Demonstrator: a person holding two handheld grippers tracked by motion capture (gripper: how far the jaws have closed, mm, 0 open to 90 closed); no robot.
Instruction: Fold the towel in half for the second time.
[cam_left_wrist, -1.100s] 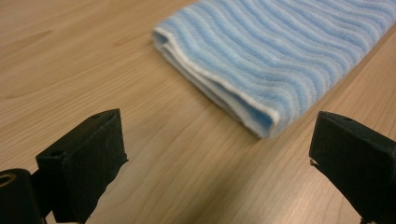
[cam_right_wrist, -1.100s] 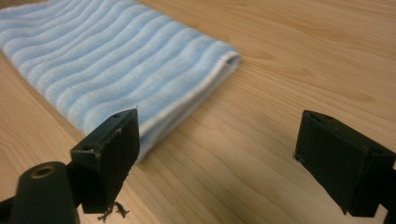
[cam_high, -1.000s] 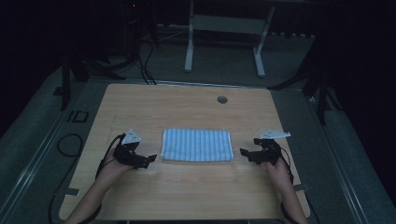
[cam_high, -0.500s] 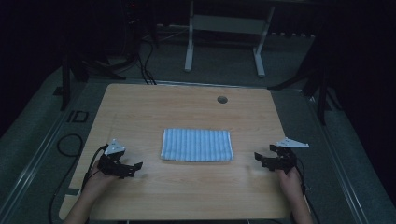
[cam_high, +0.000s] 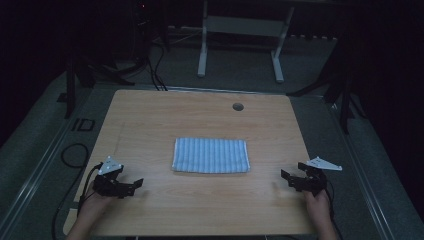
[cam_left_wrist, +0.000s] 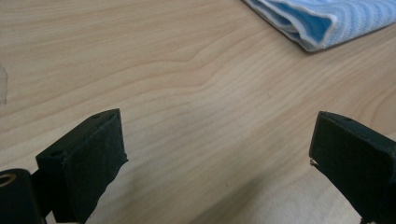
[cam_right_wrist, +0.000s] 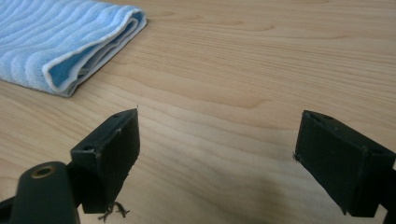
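Observation:
A folded blue striped towel (cam_high: 210, 155) lies flat at the middle of the wooden table (cam_high: 200, 115). My left gripper (cam_high: 134, 185) rests near the front left corner, open and empty, well left of the towel. My right gripper (cam_high: 287, 179) sits near the front right edge, also open with nothing between its jaws. In the left gripper view the towel's folded corner (cam_left_wrist: 322, 23) lies at the top right, beyond the open gripper (cam_left_wrist: 219, 154). In the right gripper view the towel (cam_right_wrist: 60, 42) lies at the top left, ahead of the open gripper (cam_right_wrist: 217, 158).
A round cable hole (cam_high: 238, 107) is set in the table near its far edge. A white frame stand (cam_high: 240, 35) and dark cables (cam_high: 150, 65) occupy the floor behind the table. A cable loop (cam_high: 75, 155) lies on the floor to the left.
Both grippers have pulled back from the towel's sides toward the table's front corners, left one leftward, right one rightward. The towel stays where it was.

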